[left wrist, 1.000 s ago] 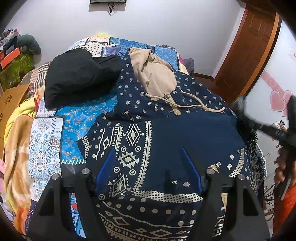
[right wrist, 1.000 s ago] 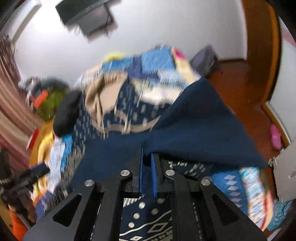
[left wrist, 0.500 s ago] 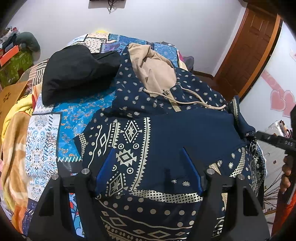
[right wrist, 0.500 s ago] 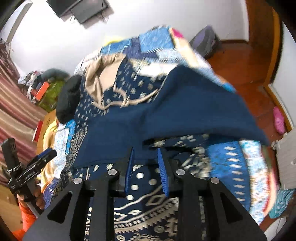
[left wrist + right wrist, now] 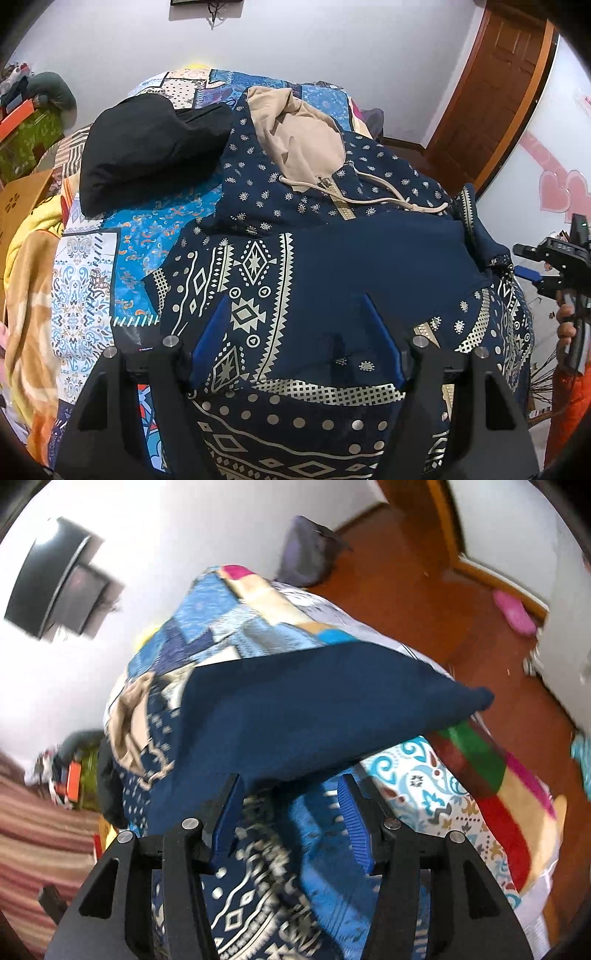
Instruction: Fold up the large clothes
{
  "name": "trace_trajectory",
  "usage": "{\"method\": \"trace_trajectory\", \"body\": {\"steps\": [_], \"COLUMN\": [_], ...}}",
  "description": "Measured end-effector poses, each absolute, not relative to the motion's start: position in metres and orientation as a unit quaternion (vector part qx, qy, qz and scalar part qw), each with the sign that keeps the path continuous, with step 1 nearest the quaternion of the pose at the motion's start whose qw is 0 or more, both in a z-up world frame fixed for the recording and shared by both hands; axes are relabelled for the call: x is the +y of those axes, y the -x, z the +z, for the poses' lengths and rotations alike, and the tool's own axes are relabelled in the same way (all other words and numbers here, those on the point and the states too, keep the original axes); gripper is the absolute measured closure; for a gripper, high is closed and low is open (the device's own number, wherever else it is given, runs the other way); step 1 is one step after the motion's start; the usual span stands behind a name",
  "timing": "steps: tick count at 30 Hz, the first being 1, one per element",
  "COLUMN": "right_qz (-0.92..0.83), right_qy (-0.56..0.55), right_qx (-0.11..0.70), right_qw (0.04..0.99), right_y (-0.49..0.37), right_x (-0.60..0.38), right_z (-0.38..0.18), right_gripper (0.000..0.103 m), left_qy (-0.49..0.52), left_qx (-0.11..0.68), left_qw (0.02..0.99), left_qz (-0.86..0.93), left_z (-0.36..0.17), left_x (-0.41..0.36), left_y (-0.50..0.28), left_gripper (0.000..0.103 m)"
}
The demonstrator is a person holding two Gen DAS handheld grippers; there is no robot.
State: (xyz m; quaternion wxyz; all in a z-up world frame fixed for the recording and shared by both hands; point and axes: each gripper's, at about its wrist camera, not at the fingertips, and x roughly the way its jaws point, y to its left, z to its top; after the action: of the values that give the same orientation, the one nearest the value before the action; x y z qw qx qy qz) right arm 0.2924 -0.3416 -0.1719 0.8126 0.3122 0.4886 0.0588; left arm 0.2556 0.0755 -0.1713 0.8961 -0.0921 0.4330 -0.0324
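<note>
A navy hoodie [image 5: 314, 258] with cream patterns and a tan hood [image 5: 295, 136] lies spread on the bed. A plain navy flap of it [image 5: 376, 273] is folded over its middle. My left gripper [image 5: 293, 317] is open and empty just above the hoodie's lower part. My right gripper [image 5: 290, 790] is open and empty at the hoodie's right edge, just below the folded navy flap [image 5: 314, 709]. It also shows at the right edge of the left wrist view [image 5: 546, 266].
The bed has a patchwork quilt [image 5: 88, 280]. A black cushion [image 5: 147, 147] lies at its far left. A wooden door [image 5: 491, 99] and wood floor [image 5: 424, 590] are to the right. A purple bag [image 5: 306, 554] leans by the wall.
My right gripper has opened and let go of the navy flap, which now lies folded over the hoodie. It has drawn back to the bed's right edge. My left gripper has barely moved.
</note>
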Motion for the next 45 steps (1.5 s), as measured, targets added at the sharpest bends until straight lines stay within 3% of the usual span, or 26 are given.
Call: {"method": "trace_trajectory", "body": {"steps": [10,12,14,31,37,45], "right_qz": [0.008,-0.003,0.000,0.195,0.286,0.320], "right_qy": [-0.329,-0.315,-0.309,-0.186,-0.122,-0.029], "right_qx": [0.456,0.454,0.457,0.300,0.337,0.467], "right_qw": [0.827,0.834,0.834,0.915,0.888,0.824], "right_y": [-0.312,-0.316,-0.318,-0.273,-0.269,-0.271], "right_x": [-0.351,-0.348,-0.348,-0.251,-0.178,-0.106], "right_z": [-0.187,-0.187,-0.187,-0.034,-0.046,-0.126], "right_gripper": [0.056,0.080,0.092,0.095,0.095,0.094], "left_qy": [0.098,0.100,0.100,0.093,0.093,0.100], "left_qx": [0.438,0.437,0.435,0.419,0.415,0.419], "left_qw": [0.893,0.894,0.894,0.903,0.905,0.902], "left_qz": [-0.026,-0.025,-0.025,-0.023,-0.023,-0.016], "left_z": [-0.175,-0.174,-0.173,-0.164,-0.162,-0.167], "left_x": [0.081,0.082,0.082,0.080,0.082,0.091], "left_y": [-0.256,-0.256,-0.254,-0.246,-0.242,-0.240], "left_gripper": [0.032,0.032,0.032,0.032,0.032,0.032]}}
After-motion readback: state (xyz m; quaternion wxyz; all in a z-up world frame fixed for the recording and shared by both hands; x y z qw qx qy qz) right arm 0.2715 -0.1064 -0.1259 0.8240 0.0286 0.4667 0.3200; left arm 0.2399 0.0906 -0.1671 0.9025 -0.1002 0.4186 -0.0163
